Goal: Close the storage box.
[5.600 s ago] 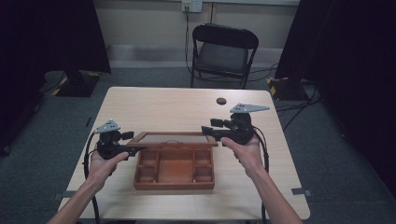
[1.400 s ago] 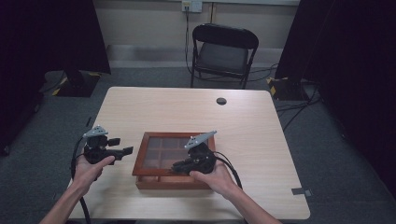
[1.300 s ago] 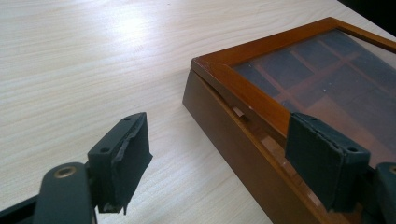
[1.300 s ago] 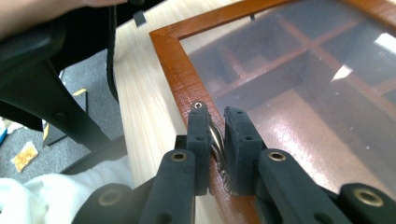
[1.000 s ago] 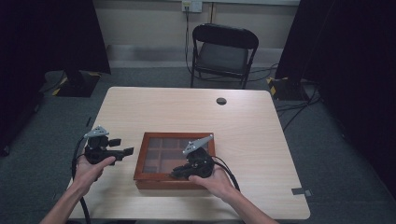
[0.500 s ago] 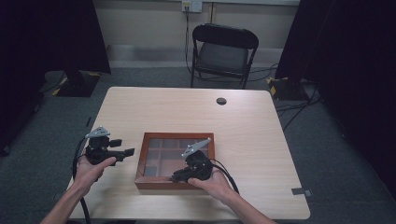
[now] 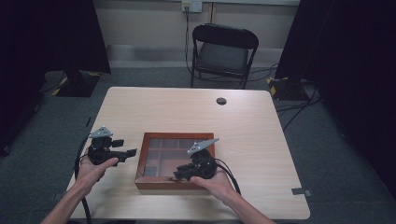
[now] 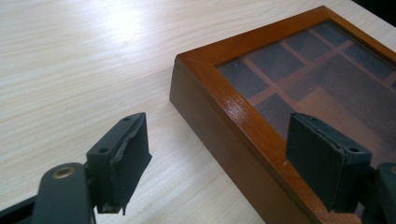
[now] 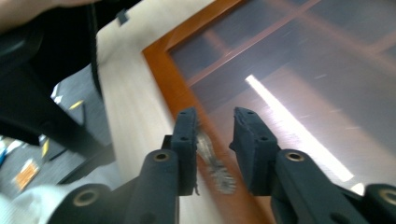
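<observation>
So the lid of the wooden box [image 7: 173, 161] is sitting flat on its base now – a few seconds back both grippers were holding it up at the far edge with the compartments showing, and since then it's come all the way down. The box is lying in the near half of the table [image 7: 261, 140], a bit towards 7 o'clock from the table's centre, and through the glass top [image 8: 322, 79] you're seeing the dividers underneath.

The right gripper [image 7: 181, 174] is hovering over the near rim of the lid, around 5 o'clock on the box. In the right gripper view its jaws are sitting narrow with a gap between them and nothing in it – there's a scuffed silvery smudge on the frame there, can't tell what it is. The left gripper [image 7: 131, 152] is hanging off at 9 o'clock of the box, just beside the left wall, jaws spread wide and gripping nothing.

My read: the closing part is basically done, and what's left is maybe pressing the front edge or dealing with a latch, if there is one – I can't make one out
</observation>
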Action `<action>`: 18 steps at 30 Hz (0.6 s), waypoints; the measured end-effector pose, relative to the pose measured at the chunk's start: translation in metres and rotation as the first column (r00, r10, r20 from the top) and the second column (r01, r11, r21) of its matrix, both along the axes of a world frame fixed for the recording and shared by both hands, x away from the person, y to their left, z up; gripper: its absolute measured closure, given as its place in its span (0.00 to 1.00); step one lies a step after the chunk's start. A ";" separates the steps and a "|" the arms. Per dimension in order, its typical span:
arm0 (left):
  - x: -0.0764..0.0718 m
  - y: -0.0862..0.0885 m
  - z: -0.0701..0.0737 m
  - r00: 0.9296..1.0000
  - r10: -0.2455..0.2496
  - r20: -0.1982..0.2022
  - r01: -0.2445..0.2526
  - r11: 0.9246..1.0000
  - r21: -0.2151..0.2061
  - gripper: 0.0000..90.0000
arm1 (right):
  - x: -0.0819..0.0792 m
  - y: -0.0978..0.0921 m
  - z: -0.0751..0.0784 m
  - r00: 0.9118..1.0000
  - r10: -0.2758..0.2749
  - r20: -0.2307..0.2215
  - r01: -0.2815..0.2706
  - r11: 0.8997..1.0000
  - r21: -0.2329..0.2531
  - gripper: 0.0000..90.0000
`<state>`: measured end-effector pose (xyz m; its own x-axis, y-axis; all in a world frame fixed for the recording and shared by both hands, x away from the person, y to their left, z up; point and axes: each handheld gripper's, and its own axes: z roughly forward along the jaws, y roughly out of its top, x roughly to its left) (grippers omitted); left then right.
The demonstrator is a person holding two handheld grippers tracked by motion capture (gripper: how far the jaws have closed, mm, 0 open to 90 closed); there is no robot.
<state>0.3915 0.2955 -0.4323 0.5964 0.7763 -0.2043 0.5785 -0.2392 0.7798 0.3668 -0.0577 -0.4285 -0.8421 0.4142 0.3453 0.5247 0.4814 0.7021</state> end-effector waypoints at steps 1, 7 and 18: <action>0.001 0.000 0.000 1.000 0.001 0.001 -0.001 1.000 0.007 0.24 | 0.001 -0.004 0.002 1.000 -0.020 0.008 0.020 1.000 0.011 0.72; -0.005 0.001 -0.001 1.000 -0.006 -0.005 0.006 1.000 0.021 0.23 | 0.009 -0.039 0.013 0.987 -0.153 0.045 0.151 0.988 0.039 0.57; -0.003 0.016 -0.011 0.995 0.080 -0.056 -0.078 0.996 0.041 0.21 | 0.013 -0.129 0.010 0.884 -0.457 0.097 0.456 0.889 0.037 0.32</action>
